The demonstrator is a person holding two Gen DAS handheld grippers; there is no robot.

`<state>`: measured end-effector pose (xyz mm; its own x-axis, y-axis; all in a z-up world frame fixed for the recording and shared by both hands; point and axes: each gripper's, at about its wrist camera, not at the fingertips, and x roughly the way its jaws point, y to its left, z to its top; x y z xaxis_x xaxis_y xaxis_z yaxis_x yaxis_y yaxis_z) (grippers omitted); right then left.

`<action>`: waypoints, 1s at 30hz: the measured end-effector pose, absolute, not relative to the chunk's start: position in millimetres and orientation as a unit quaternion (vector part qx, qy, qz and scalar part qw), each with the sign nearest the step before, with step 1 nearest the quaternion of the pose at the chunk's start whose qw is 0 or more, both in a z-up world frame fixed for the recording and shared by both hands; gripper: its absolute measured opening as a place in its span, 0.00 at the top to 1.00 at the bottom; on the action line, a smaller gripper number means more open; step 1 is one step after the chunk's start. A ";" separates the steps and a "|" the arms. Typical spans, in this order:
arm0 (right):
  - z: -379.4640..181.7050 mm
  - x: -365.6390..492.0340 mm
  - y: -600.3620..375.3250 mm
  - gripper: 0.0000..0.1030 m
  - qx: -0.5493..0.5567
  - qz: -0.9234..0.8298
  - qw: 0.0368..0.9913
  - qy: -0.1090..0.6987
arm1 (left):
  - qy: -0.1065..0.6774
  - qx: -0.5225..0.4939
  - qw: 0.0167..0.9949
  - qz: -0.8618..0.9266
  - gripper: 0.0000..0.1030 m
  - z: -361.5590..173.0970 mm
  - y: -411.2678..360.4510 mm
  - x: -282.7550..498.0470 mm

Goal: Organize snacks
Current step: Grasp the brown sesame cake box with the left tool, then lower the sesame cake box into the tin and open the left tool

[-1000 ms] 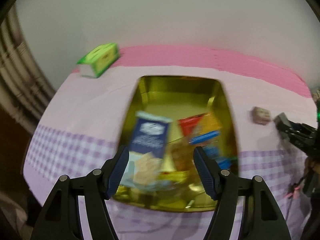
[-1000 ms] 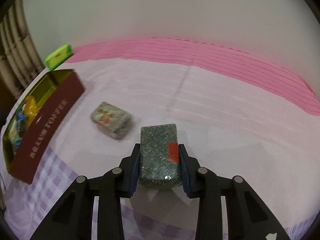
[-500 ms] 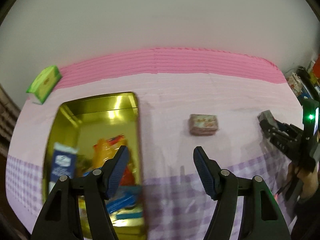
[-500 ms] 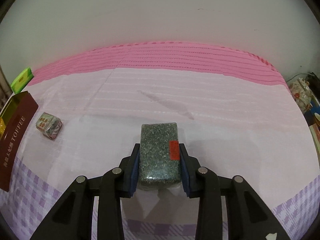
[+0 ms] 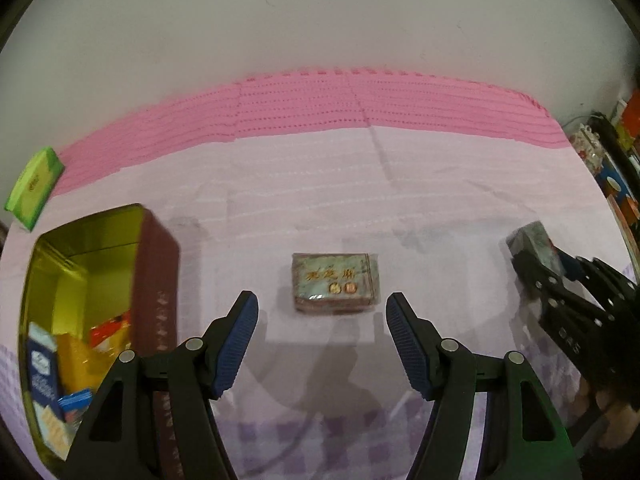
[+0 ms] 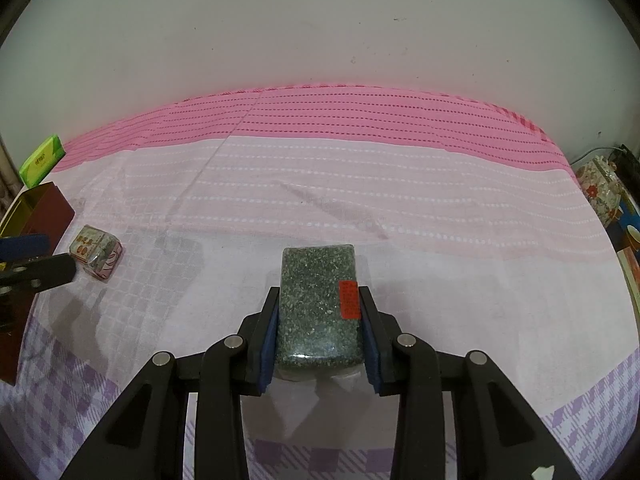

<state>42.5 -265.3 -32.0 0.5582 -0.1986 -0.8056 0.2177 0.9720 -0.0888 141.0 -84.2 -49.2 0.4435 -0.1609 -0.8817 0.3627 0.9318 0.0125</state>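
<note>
My left gripper is open and empty, just short of a small wrapped snack block with gold lettering that lies on the pink cloth. That block also shows at the left of the right wrist view. My right gripper is shut on a dark speckled snack brick with a red sticker, held above the cloth. It shows at the right of the left wrist view. The maroon toffee tin, open, holds several snack packets at the left.
A green box lies at the far left near the wall, also seen in the right wrist view. Floral and colourful items stand off the table's right edge. Pink cloth covers the table.
My left gripper has swung right from over the tin to face the small wrapped block, still open. My right gripper has drawn back to the right with the speckled brick held.
</note>
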 end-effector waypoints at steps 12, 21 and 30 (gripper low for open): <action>-31.9 42.7 -268.5 0.66 0.014 -0.115 0.883 0.455 | 0.525 0.092 0.832 -0.150 0.49 -71.9 -93.3 160.1; -31.5 43.0 -268.4 0.66 0.014 -0.115 0.883 0.455 | 0.509 0.118 0.838 -0.160 0.52 -70.3 -97.0 141.5; -31.2 42.9 -268.4 0.66 0.014 -0.115 0.883 0.455 | 0.509 0.120 0.835 -0.171 0.52 -52.7 -90.2 110.5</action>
